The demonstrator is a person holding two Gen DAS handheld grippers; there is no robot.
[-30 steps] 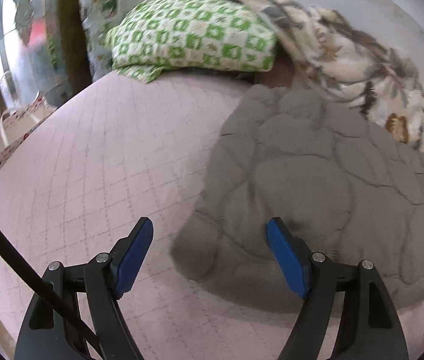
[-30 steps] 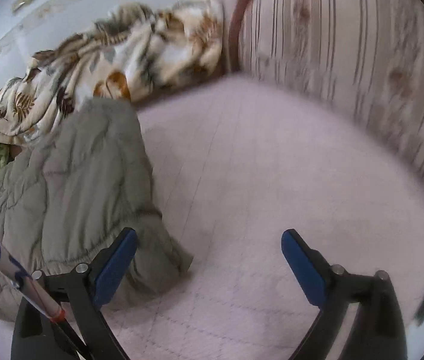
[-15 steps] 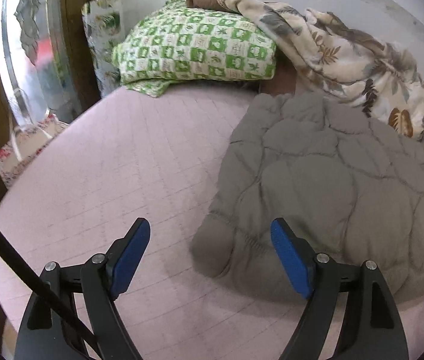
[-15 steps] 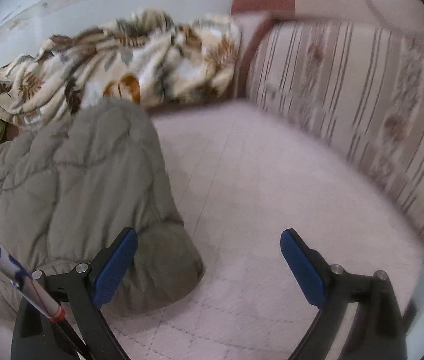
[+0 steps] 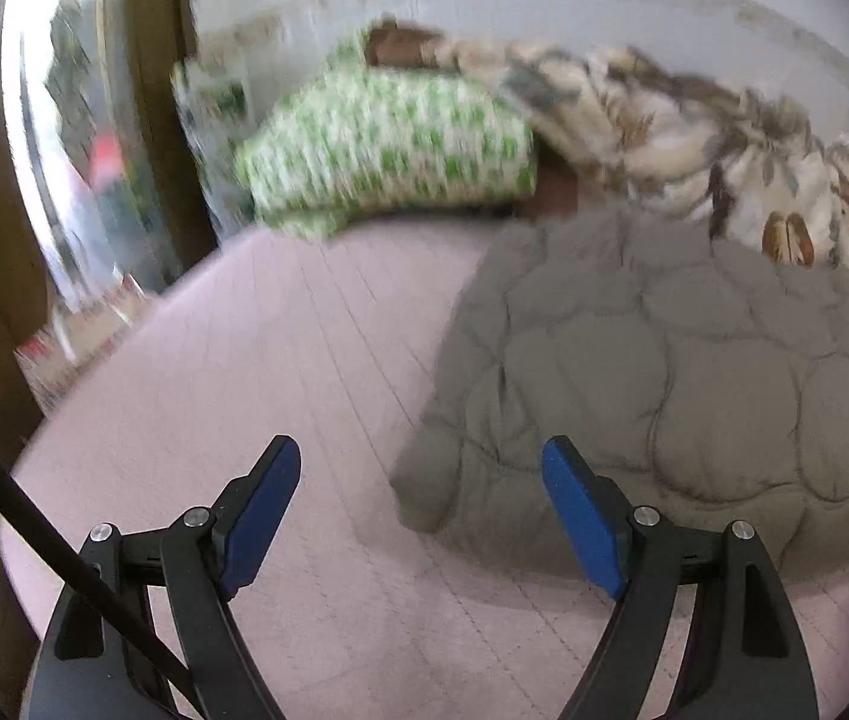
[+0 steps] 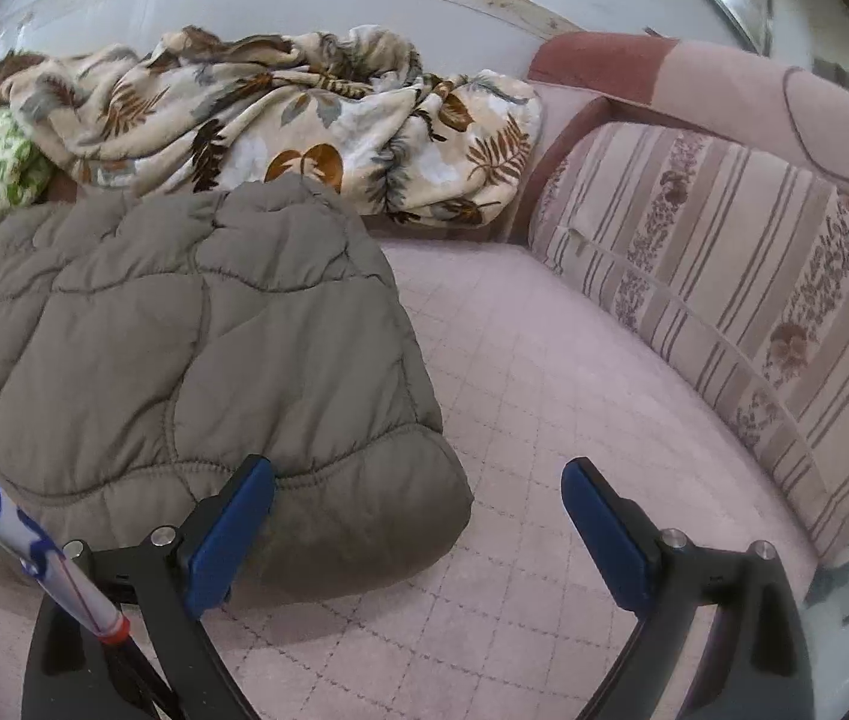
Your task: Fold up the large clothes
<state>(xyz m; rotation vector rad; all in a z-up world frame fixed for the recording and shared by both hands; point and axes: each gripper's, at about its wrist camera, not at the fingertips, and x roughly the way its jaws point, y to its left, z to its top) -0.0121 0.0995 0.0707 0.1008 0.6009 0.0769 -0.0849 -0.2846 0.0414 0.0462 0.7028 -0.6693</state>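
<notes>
A grey quilted jacket (image 5: 664, 372) lies folded into a thick bundle on the pink quilted bed (image 5: 280, 348). It also shows in the right wrist view (image 6: 184, 360). My left gripper (image 5: 421, 480) is open and empty, held above the bed near the jacket's left front corner. My right gripper (image 6: 418, 498) is open and empty, held above the bed at the jacket's right front corner. Neither gripper touches the jacket.
A green checked pillow (image 5: 388, 144) and a leaf-print blanket (image 6: 280, 120) lie at the back against the wall. A striped cushion (image 6: 724, 276) lines the right side. The bed's left edge (image 5: 64, 396) drops off beside a wooden frame.
Both grippers have pulled back and up from the jacket, so more of the bed, wall and cushion shows. The jacket has not moved. Both stay open.
</notes>
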